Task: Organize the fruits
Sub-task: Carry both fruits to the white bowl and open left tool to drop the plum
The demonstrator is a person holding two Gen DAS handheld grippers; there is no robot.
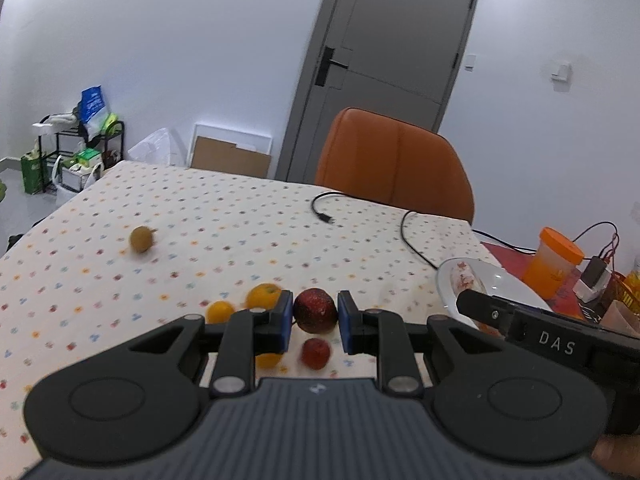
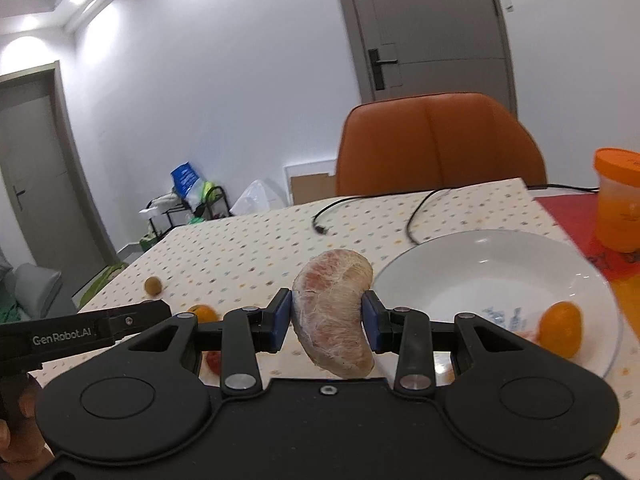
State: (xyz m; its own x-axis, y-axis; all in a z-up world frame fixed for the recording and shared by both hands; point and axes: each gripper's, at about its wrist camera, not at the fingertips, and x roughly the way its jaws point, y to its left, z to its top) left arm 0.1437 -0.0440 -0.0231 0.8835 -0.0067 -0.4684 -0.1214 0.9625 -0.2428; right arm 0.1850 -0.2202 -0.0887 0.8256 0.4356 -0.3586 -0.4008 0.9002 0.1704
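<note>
My left gripper [image 1: 315,322] has its blue pads pressed on both sides of a dark red round fruit [image 1: 315,311], just above the dotted tablecloth. Below it lie a smaller red fruit [image 1: 316,354] and three small oranges [image 1: 264,296], [image 1: 219,311], [image 1: 267,360]. A brown round fruit [image 1: 141,239] sits apart at the far left. My right gripper [image 2: 328,320] is shut on a peeled pink pomelo segment [image 2: 334,314], held in the air left of a white plate [image 2: 496,264]. One small orange [image 2: 560,330] lies in the plate.
A black cable [image 2: 416,216] trails across the far side of the table. An orange chair [image 2: 436,144] stands behind the table. An orange-lidded cup [image 2: 618,200] stands on a red mat at the right. A cluttered rack [image 1: 80,148] is by the wall.
</note>
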